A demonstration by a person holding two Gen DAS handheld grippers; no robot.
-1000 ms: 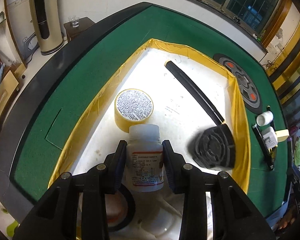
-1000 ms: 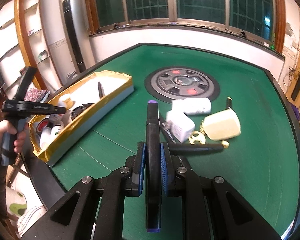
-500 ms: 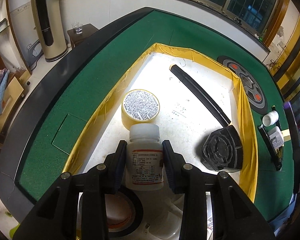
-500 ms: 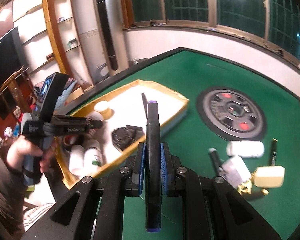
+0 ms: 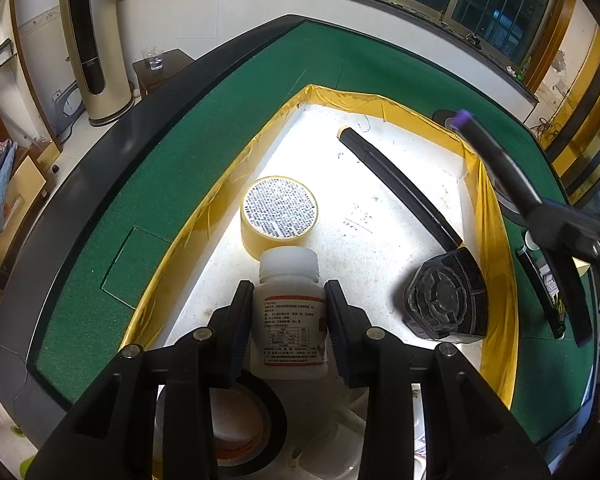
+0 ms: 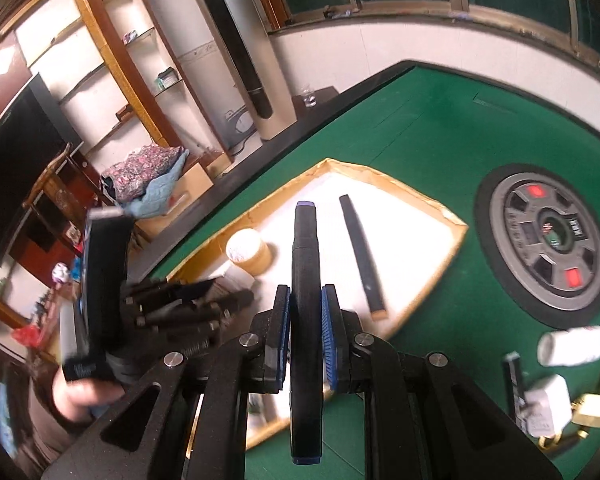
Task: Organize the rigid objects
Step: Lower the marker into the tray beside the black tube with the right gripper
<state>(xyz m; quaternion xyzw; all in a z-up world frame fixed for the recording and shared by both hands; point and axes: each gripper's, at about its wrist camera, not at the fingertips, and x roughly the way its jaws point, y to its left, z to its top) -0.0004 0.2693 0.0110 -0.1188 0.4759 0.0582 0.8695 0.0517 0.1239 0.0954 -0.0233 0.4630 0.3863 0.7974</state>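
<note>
While the black marker (image 6: 306,332) sat pinched between my right gripper (image 6: 306,330) fingers, hanging over the near edge of the yellow-rimmed tray (image 6: 458,229), I was mid-delivery. My left gripper (image 5: 288,322) had its fingers clamped on a white pill bottle (image 5: 289,312) above the tray floor, near the yellow tape roll (image 5: 279,211). Next I figured both needed lowering onto a free patch, then letting go.

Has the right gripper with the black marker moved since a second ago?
Yes. The right gripper, shut on the black marker, swung left from the green felt over the yellow-edged tray.
</note>
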